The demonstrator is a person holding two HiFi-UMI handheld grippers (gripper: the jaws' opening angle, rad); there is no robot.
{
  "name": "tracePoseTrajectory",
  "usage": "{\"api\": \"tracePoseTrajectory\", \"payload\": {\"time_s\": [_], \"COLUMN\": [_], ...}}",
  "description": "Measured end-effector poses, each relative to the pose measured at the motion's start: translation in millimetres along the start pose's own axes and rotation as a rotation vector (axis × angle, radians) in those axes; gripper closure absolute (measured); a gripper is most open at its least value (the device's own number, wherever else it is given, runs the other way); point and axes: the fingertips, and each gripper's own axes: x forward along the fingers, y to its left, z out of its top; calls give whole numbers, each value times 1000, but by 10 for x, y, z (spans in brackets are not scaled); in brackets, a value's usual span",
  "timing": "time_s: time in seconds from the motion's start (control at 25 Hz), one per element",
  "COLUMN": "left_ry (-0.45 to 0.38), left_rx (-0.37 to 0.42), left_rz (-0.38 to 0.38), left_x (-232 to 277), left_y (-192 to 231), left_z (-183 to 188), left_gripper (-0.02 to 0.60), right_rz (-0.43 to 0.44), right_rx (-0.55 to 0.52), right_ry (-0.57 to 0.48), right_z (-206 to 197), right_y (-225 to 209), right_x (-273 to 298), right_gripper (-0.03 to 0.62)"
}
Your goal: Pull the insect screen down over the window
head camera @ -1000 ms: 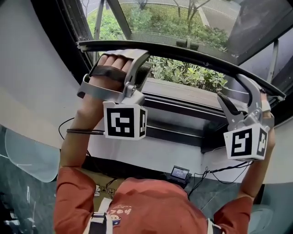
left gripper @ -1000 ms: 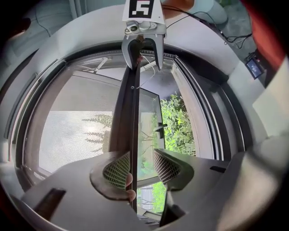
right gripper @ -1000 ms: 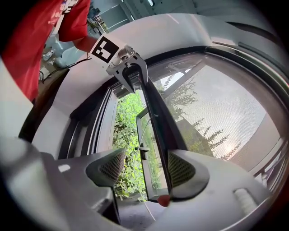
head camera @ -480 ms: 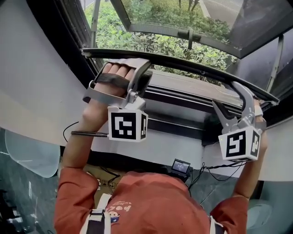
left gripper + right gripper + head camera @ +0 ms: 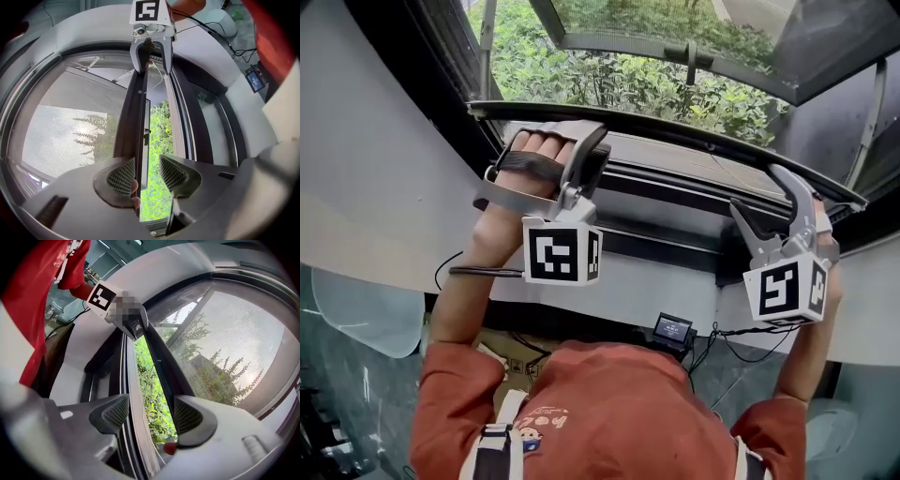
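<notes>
Window point(image 5: 666, 183): screen point(image 5: 61, 136) covers most of it. Its bar point(image 5: 132, 117) sits short of the sill point(image 5: 656, 155), and a strip of greenery point(image 5: 157, 187) shows open between them. My read is mid-pull, nearly down. Your left hand-held gripper point(image 5: 146, 173) has its jaws apart, with the bar along one jaw, hooked and not clamped. Your right hand-held gripper point(image 5: 151, 414) is the same at the bar's other end. Next calls for an even downward pull on both ends, keeping the bar level until it meets the sill. No containers in view.

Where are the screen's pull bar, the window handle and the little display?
pull bar point(image 5: 129, 126), left gripper view, its middle.
window handle point(image 5: 692, 58), head view, its grip.
little display point(image 5: 673, 329), head view, its screen.
</notes>
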Motion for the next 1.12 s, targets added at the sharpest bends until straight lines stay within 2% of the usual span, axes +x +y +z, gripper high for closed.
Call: {"api": "tracePoseTrajectory", "payload": {"time_s": [0.16,0.4,0.64,0.88,1.04,1.12], "left_ry": [0,-18,-20,-18,-24,-27], "left_rx": [-5,-10,-21,-28,-56,-70], "left_rz": [-48,-54,-92,-158,-156,-179], "left_x": [62,35,70,131,140,140], "left_y": [-267,-332,-535,-810,-871,-883], "left_z": [-29,-21,-38,-64,-69,-67], "left_gripper": [417,417,417,417,440,442], "right_rz": [40,56,89,126,123,129], "right_rx": [25,55,76,105,126,137], "right_ry": [15,-4,10,25,19,16], "right_z": [-123,-120,-215,-357,-384,-382], "right_y": [213,253,419,629,702,703], "right_x": [106,95,155,257,286,288], "right_gripper": [296,298,296,298,296,296]}}
